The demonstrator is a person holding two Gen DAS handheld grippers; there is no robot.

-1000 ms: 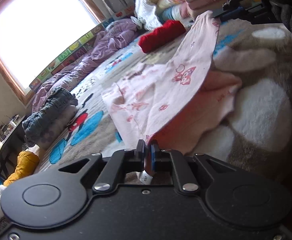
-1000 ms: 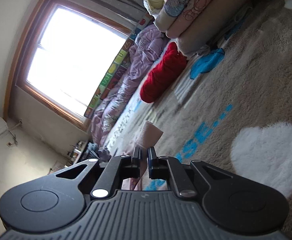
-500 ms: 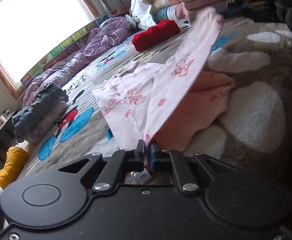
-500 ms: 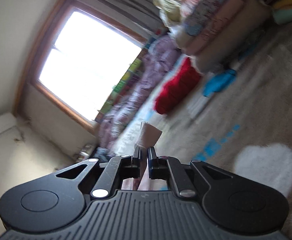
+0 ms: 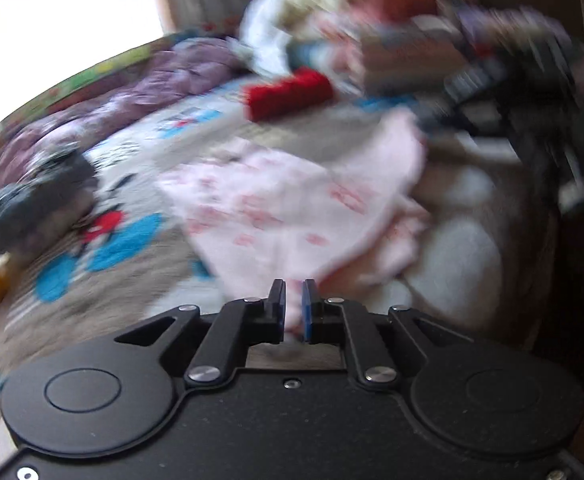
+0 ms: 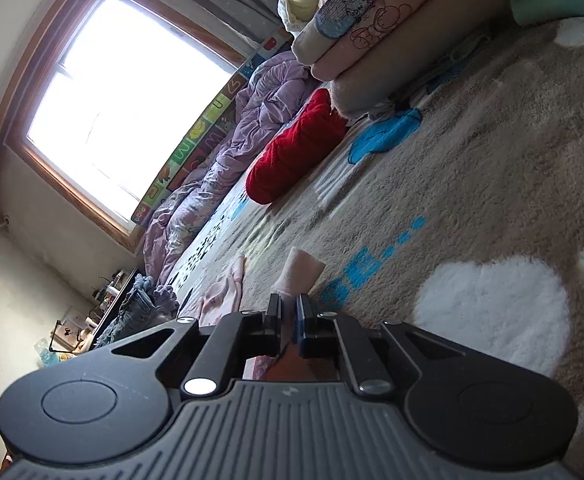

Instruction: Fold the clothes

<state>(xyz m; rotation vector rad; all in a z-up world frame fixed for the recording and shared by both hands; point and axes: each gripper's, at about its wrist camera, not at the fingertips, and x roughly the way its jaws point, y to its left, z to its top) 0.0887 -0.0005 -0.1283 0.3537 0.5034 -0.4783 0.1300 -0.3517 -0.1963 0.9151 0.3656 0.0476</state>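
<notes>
Left wrist view, badly smeared by motion, shows the pink printed garment [image 5: 292, 208] lying on the plush blanket [image 5: 463, 248], doubled over itself, with a deeper pink layer showing under its edge on the side away from the window [image 5: 52, 20]. The left gripper [image 5: 293, 312] sits at the garment's near corner, its jaws drawn close with only a narrow gap, and pale pink cloth shows inside that gap; blur makes it hard to say whether the fabric is pinched or just slipping free, so I cannot tell the grip for certain. A corner hold like this makes sense for carrying one edge across the rest of the cloth. Beyond the garment, toward the window, lie a red bundle [image 5: 288, 92] and a purple quilt [image 5: 132, 100]. Right wrist view is sharp and tilted: the right gripper [image 6: 288, 316] has its jaws nearly together around a pale pink cuff-like end of the garment, which stands up just past the fingertips, so it appears clamped on the cloth. More pink fabric lies window-side of that end. I judge both tongs work opposite ends so the cloth stays taut and folds flat.
</notes>
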